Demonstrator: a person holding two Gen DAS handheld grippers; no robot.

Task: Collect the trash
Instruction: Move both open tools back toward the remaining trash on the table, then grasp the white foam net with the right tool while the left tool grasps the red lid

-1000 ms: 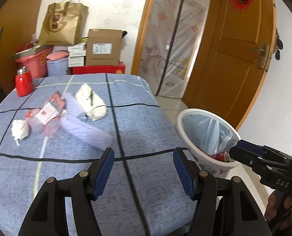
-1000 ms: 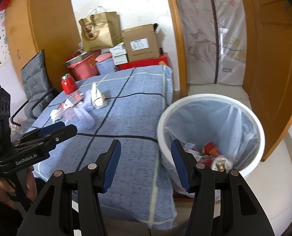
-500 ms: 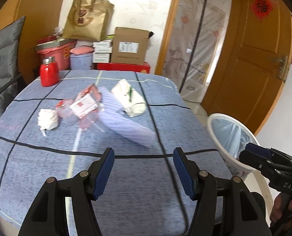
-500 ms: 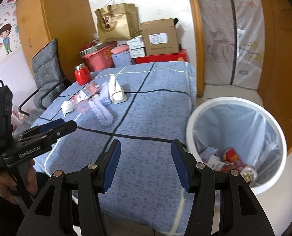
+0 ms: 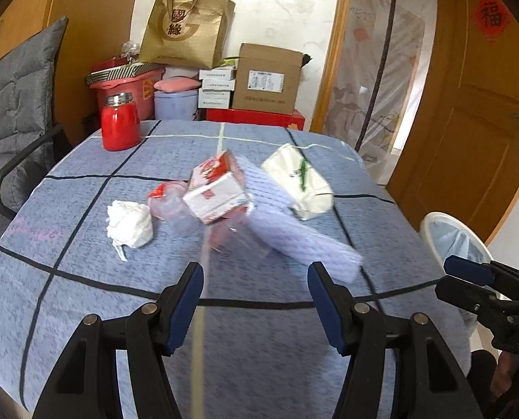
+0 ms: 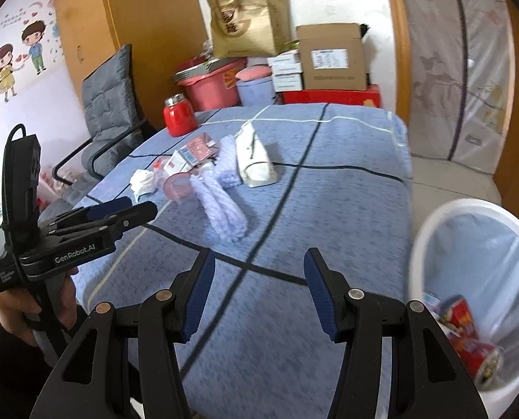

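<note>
On the blue checked tablecloth (image 5: pixel 84 279) the trash lies in a loose cluster; going left to right in the left wrist view: a crumpled white tissue (image 5: pixel 129 224), a clear plastic cup with a red lid (image 5: pixel 168 202), a red-and-white carton (image 5: pixel 217 188) tipped on the cup, a pale purple foam net sleeve (image 5: pixel 294 237), and a white tissue pack (image 5: pixel 298 181) — the sleeve touching the carton and the pack. A red jar (image 5: pixel 120 126) stands well apart at the far left corner. The left gripper (image 5: pixel 255 300) hovers near the cluster, jaws apart, empty; the right gripper (image 6: pixel 257 293) likewise stands wide and empty over bare cloth; to its right, beside the table, the white bin (image 6: pixel 434 230) holds red packets.
</note>
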